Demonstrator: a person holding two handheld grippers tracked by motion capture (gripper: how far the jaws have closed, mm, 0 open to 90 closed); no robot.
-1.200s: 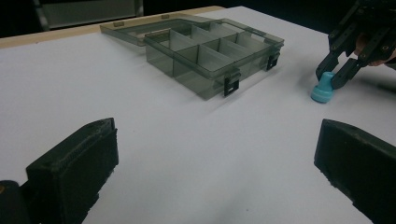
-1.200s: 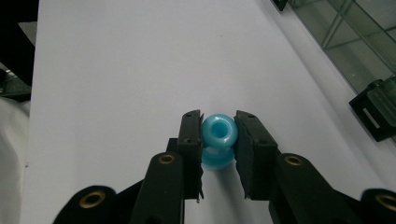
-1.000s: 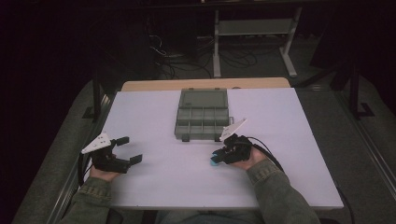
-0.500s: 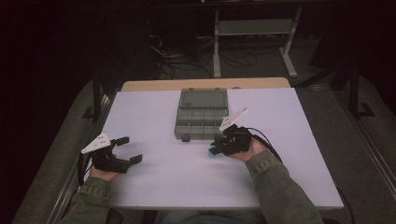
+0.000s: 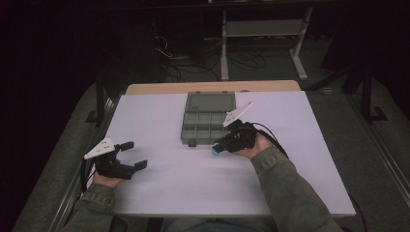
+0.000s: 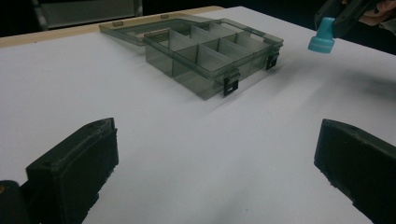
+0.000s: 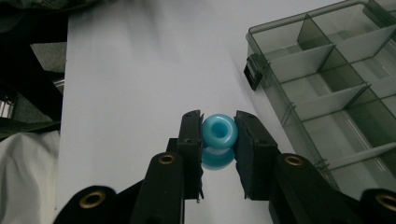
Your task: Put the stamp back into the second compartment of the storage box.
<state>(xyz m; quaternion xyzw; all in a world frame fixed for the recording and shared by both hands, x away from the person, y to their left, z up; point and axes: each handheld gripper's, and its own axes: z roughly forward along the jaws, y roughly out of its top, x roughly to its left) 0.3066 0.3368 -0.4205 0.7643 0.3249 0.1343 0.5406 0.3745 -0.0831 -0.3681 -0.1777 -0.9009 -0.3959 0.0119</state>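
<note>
A small blue spool-shaped piece with a hole through it [image 7: 219, 135] is clamped between the two black jaws of my right gripper [image 7: 218, 140], which is shut on it. In the high view that gripper [image 5: 218, 148] hangs above the white table just in front of the box's right front corner, with the blue piece [image 5: 214, 151] at its tip. The grey see-through compartment box [image 5: 207, 121] lies open at the table's middle back, its lid folded away. My left gripper [image 5: 134, 155] rests near the front left edge, jaws wide apart, nothing between them. The blue piece [image 6: 321, 39] hangs at the left gripper view's top right.
The white table top [image 5: 174, 183] is bounded by a wooden strip [image 5: 212, 87] at the back. The box compartments [image 7: 327, 84] look empty, and black latches [image 6: 229, 85] stick out from its front wall. Dark floor, cables and a metal stand lie beyond.
My right gripper has risen off the table and moved toward the box, carrying the blue piece. The left gripper has stayed where it was.
</note>
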